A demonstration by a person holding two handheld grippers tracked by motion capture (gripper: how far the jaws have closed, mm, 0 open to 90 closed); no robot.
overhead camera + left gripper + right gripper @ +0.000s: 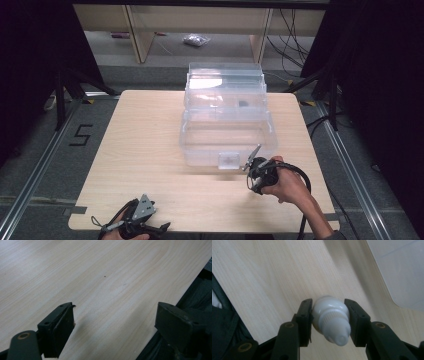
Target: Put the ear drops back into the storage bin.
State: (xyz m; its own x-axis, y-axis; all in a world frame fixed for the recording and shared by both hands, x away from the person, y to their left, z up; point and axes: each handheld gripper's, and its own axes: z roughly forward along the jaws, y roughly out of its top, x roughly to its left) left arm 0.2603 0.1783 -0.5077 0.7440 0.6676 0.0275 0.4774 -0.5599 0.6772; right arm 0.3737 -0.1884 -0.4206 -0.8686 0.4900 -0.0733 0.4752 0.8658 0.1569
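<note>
- Bottle first: we've got a small white squeeze bottle with a ribbed cap, pinched between the black jaws of the right gripper at lower centre of the right gripper view, cap end pointing back at the camera.
- In the high view that right gripper sits lower right of centre, just off the front right corner of the clear plastic bin, above the wooden table.
- Left gripper is parked at the bottom left of the high view; its own view shows the jaws spread wide with nothing but bare tabletop between them.
- What worries us: the pads grip a rounded, slick-looking body near the shoulder, so the bottle could squirt out of the pinch or swivel if we tilt the hand quickly.
- Squeezing harder probably isn't the fix either, since a soft bottle may just deform and pop free.
- Also the bin's front wall is right there. If we go in low, the bottle or the jaws could clip the rim and shove the light bin across the table.
- We can't tell from these shots whether the bin has a lid on.
</note>
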